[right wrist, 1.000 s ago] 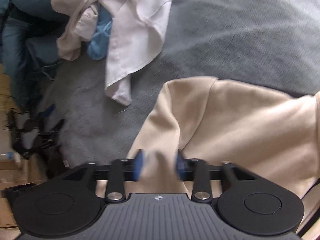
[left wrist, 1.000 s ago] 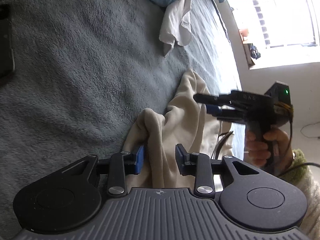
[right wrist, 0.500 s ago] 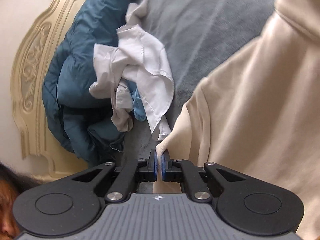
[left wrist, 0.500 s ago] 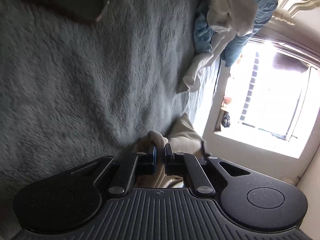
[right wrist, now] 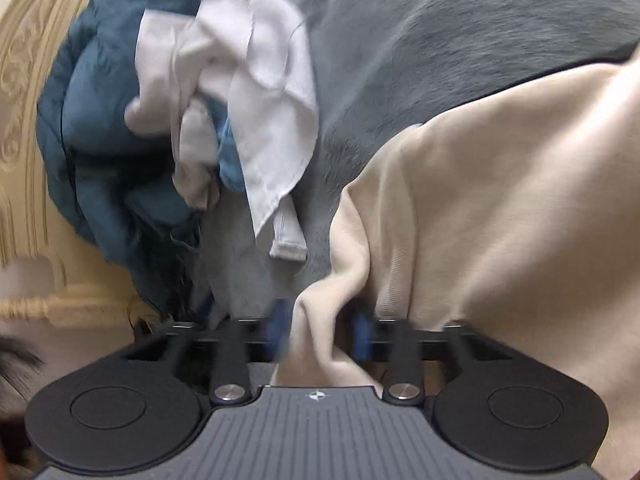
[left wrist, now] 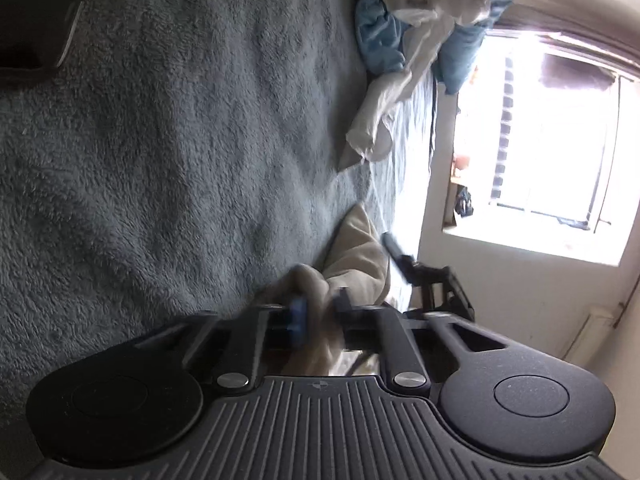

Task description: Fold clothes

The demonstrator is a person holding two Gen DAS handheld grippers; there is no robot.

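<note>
Beige cotton sweatshirt [right wrist: 500, 200] fills the right half of my right wrist view, spread over the grey fleece blanket [right wrist: 460, 40] that covers the bed. One bunched fold of it runs down between the fingers of my right gripper [right wrist: 320, 326]. Those jaws have just been opening. The blue pads [right wrist: 280, 324] stand a little apart on either side of the fold and look clear of it, though the picture is blurred there. Toward the head end of the bed lies a crumpled white cotton shirt [right wrist: 272, 92], thrown over a bunched blue quilted cover [right wrist: 100, 140]. One white cuff hangs down onto the grey blanket, just beside the beige cloth. A cream carved headboard [right wrist: 24, 80] stands behind the blue cover.

From my left wrist view the bed is turned on its side. My left gripper [left wrist: 320, 314] is nearly closed, and a lump of the beige sweatshirt is pinched between its fingers at the near edge of the bed. The rest of the garment trails away along that edge. My right gripper shows just beyond it, dark and smeared. Its jaws cannot be made out from here. The white shirt and the blue cover sit at the far end of the blanket, and a bright window [left wrist: 560, 140] lies past the bed's edge.
</note>
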